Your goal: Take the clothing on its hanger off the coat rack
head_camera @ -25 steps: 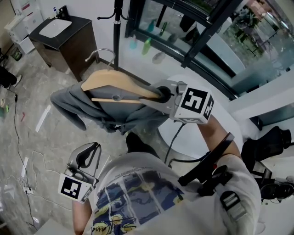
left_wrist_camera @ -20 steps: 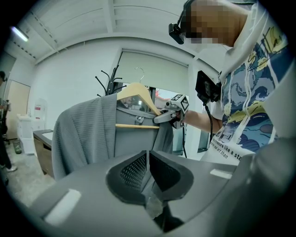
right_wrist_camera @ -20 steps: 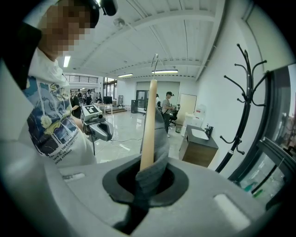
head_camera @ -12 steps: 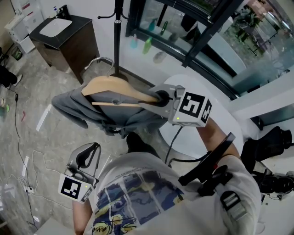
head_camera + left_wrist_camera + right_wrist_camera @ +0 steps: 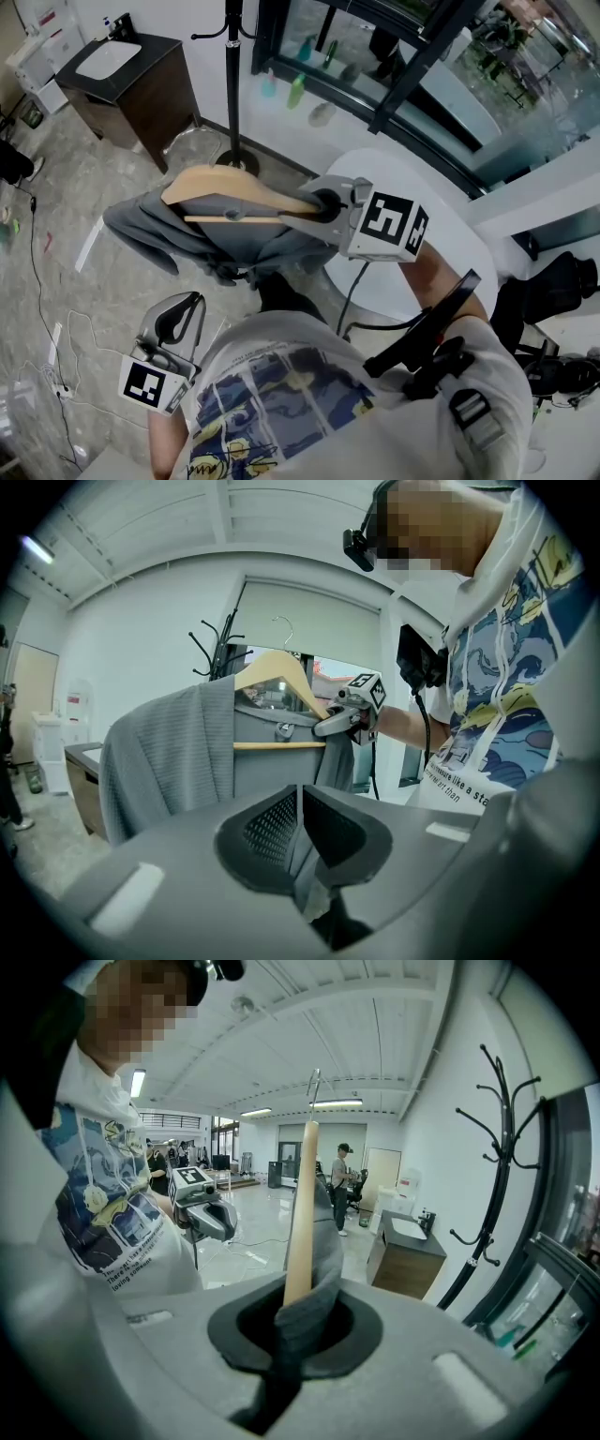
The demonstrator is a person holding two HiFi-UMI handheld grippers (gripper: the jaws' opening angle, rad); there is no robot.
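The right gripper (image 5: 323, 200) is clamped tight on one end of the wooden hanger (image 5: 234, 183), and it pinches a bit of the gray clothing (image 5: 150, 225) too. The hanger is up in the air, off the coat rack (image 5: 232, 84), and the rack's black pole stands just past it on the far side. The left gripper (image 5: 180, 319) is low and near, with its fingers together and nothing in them. A white table (image 5: 459, 248) sits to the right. A dark cabinet (image 5: 141, 89) is far to the left (it has a white sink on top). Cables (image 5: 42, 352) lie on the floor at the left.
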